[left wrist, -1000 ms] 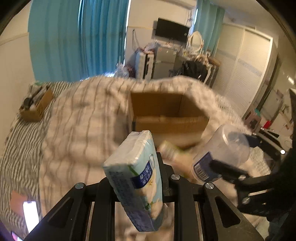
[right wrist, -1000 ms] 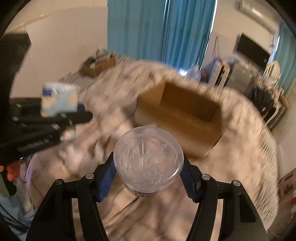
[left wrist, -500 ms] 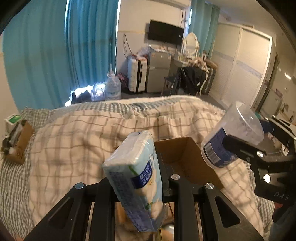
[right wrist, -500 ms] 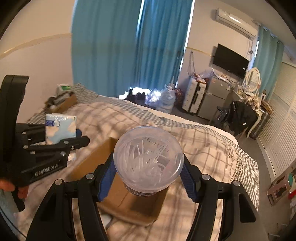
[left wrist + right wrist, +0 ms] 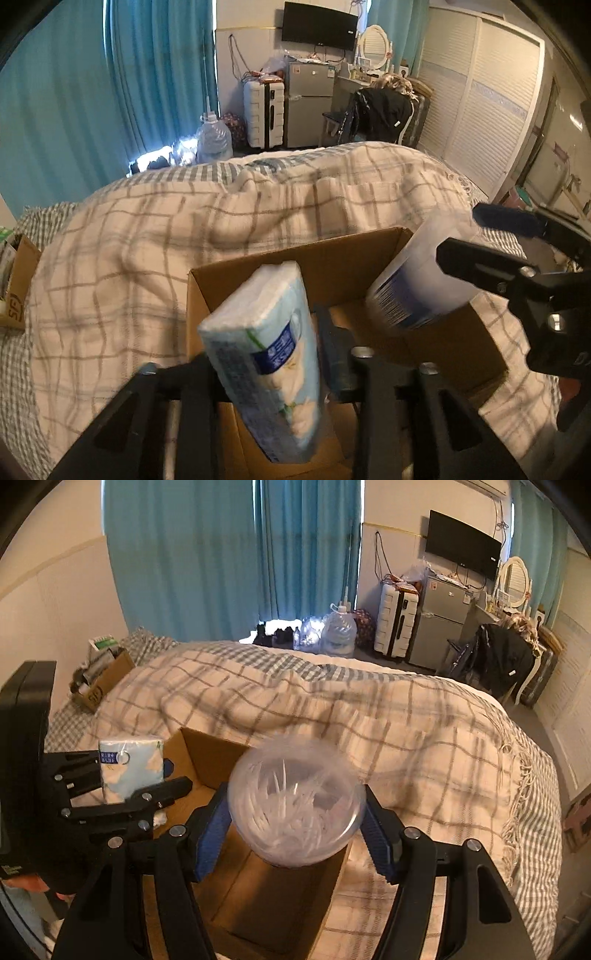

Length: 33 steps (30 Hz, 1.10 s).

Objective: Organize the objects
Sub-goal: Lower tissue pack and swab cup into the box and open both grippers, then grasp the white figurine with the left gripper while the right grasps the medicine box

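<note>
My left gripper (image 5: 273,354) is shut on a blue-and-white tissue pack (image 5: 269,354) and holds it over the near end of an open cardboard box (image 5: 295,254) on the bed. My right gripper (image 5: 295,812) is shut on a clear plastic jar of cotton swabs (image 5: 295,801), held over the same box (image 5: 207,753). In the left wrist view the jar (image 5: 421,284) hangs over the box's right side, tilted. In the right wrist view the tissue pack (image 5: 129,768) sits at the left in the left gripper (image 5: 140,790).
The box rests on a checked blanket (image 5: 147,240) covering the bed. A smaller cardboard box (image 5: 99,683) of items sits at the bed's far left corner. Beyond the bed stand a water jug (image 5: 340,631), a white suitcase (image 5: 397,624) and a small fridge (image 5: 439,627).
Both grippers have come down and closer over the box, each still holding its object. The jar now hangs over the box's right side.
</note>
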Available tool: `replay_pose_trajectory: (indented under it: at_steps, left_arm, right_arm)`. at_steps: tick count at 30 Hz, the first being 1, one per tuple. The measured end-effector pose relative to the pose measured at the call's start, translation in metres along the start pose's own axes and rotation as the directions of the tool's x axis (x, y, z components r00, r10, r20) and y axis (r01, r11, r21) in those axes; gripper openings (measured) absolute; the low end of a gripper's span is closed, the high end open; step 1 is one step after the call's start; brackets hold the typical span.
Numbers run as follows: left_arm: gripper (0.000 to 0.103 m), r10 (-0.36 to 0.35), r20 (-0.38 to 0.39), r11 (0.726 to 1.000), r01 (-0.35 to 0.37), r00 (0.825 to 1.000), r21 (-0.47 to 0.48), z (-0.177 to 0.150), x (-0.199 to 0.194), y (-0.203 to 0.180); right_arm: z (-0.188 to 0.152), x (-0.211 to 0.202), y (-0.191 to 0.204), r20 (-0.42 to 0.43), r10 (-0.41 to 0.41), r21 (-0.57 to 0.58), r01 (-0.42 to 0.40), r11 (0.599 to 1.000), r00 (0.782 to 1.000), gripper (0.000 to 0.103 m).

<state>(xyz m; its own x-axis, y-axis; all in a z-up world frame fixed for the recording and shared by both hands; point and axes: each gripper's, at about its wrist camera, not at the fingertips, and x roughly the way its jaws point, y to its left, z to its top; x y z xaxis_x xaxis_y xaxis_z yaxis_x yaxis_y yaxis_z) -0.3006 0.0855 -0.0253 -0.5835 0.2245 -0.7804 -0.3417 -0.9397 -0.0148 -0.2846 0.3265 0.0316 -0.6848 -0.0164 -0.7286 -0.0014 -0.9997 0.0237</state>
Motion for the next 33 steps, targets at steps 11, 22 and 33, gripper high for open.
replay_pose_trajectory:
  at_steps: [11, 22, 33]
  left_arm:
    - [0.087, 0.058, 0.102, 0.997, -0.052, 0.993, -0.062, -0.018, -0.111, -0.004]
    - [0.091, 0.086, 0.104, 0.994, -0.078, 0.991, -0.076, -0.082, -0.192, -0.012]
    - [0.091, 0.130, 0.027, 0.974, -0.122, 0.991, -0.189, -0.189, -0.173, -0.008]
  right_arm:
    - [-0.007, -0.132, 0.023, 0.122, -0.019, -0.056, 0.026, 0.998, 0.992, 0.074]
    - [-0.065, -0.219, 0.088, 0.172, 0.009, -0.191, 0.025, 0.981, 0.985, 0.077]
    - [-0.147, -0.173, 0.122, 0.025, 0.001, -0.265, 0.006, 0.964, 1.000, 0.079]
